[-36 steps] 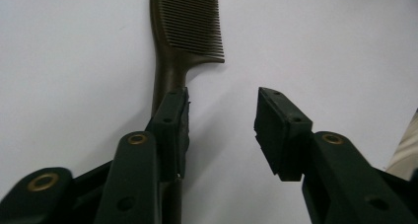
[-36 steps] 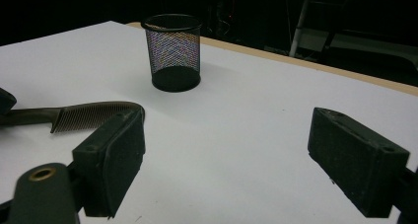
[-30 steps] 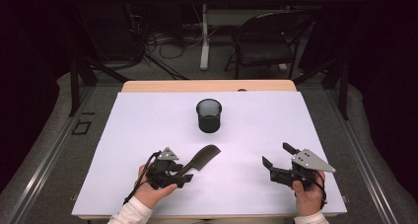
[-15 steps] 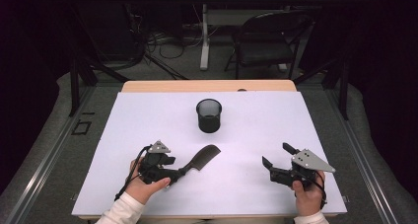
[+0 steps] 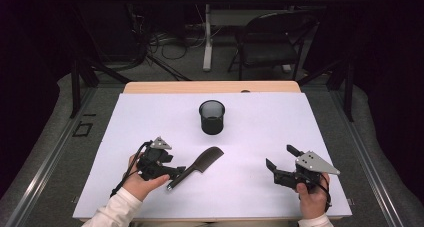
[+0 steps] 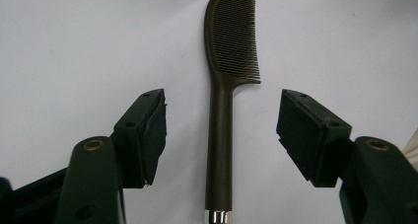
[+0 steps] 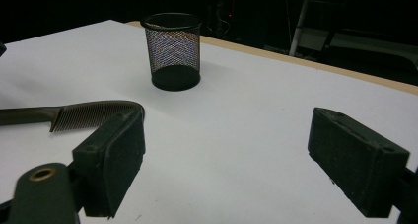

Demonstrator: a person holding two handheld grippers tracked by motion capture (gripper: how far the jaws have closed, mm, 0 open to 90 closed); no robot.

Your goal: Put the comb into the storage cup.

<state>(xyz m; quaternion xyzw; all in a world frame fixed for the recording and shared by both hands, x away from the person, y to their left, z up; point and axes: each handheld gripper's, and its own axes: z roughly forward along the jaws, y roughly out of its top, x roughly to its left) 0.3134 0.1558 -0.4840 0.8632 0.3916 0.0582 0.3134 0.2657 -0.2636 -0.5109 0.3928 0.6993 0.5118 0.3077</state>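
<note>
A dark brown comb [image 5: 202, 163] [image 6: 224, 86] lies flat on the white table top [image 5: 300, 122], teeth end toward a black mesh cup [image 5: 212, 117] [image 7: 172, 49]. My left gripper [image 5: 172, 173] [image 6: 222, 120] hovers over the comb's handle end. Its jaws have just been opening and stand open on either side of the handle without touching it. My right gripper [image 5: 281, 157] [image 7: 226, 145] rests open at the front right with nothing between its pads. Its view shows the comb [image 7: 93, 113] off to the left.
The table's wooden back edge [image 5: 210, 87] runs behind the cup. A black chair [image 5: 272, 42] and cables stand on the floor beyond the table. White surface stretches between the two grippers and around the cup.
My left gripper has risen and drawn back a little to the left, with its jaws wider apart. The comb stays on the table. The right gripper has not moved.
</note>
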